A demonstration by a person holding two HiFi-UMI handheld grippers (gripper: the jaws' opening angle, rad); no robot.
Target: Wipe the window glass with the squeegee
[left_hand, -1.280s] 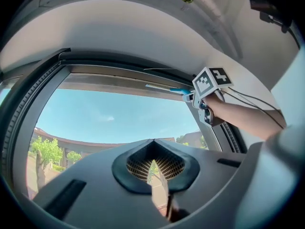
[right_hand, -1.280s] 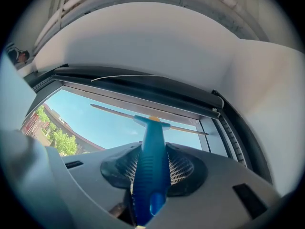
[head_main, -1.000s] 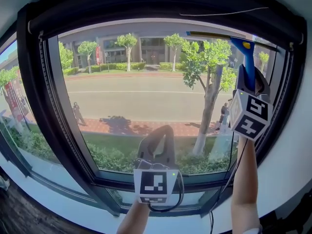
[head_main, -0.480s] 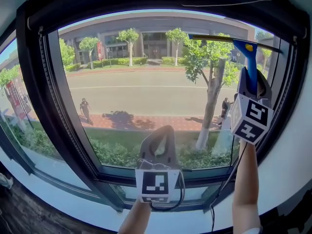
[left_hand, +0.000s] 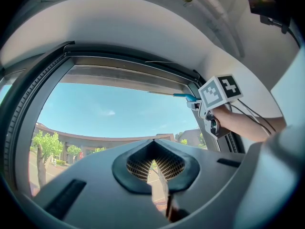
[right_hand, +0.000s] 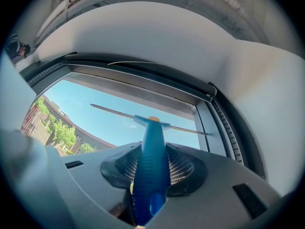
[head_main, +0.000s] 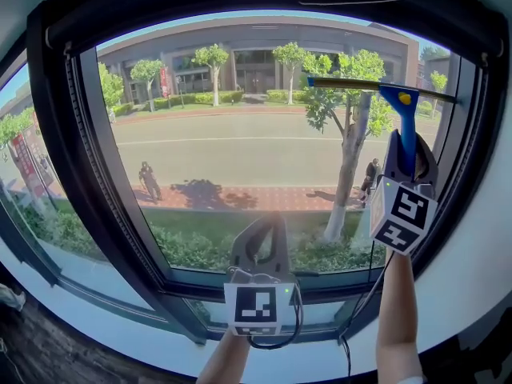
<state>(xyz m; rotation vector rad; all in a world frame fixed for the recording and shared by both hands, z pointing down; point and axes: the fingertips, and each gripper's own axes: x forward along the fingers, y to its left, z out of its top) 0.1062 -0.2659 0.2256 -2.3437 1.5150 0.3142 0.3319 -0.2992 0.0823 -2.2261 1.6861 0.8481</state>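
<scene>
drags squeegee [head_main: 399, 102], clamped in right gripper [head_main: 406, 149], lower down window glass [head_main: 240, 150] at upper right; suggests downward stroke begun; keeps left gripper [head_main: 262, 229] closed, empty.

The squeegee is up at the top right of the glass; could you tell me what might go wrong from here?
1. The squeegee blade ends close to the window frame on the right, so it may catch there.
2. The right tongs grip only the handle's lower end, so the blade could twist and leave streaks on the glass.
</scene>
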